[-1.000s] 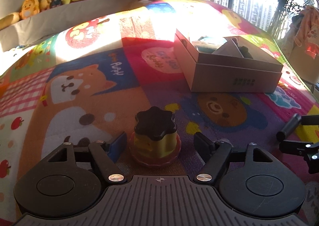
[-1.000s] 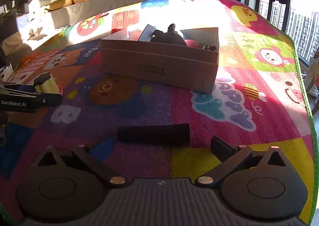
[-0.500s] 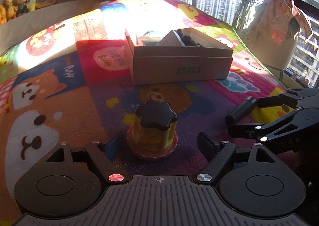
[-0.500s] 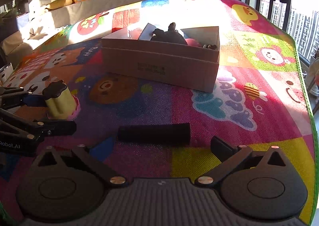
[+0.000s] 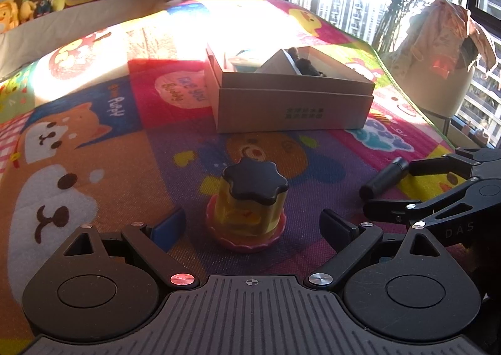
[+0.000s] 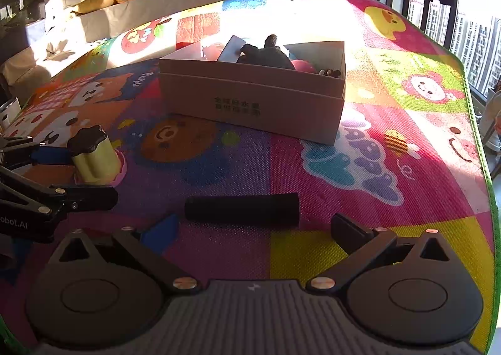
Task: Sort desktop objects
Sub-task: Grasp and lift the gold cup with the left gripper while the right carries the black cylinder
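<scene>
The left hand-held gripper (image 5: 253, 226) has just been opening around the yellow jar (image 5: 249, 208), pads apart from it; the right hand-held gripper (image 6: 253, 229) stands released before the black tube (image 6: 241, 208).

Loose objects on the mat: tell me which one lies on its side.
The black cylinder lies flat before the right gripper; the yellow toy jar stands upright.

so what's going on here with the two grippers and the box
A person is sorting toys off a play mat into a cardboard box, a gripper in each hand. The left gripper has a yellow jar with a black lid standing between its jaws, which have just been opening; the pads are clear of it. The right gripper is open just short of a black cylinder lying on the mat. The box already holds several things.
</scene>
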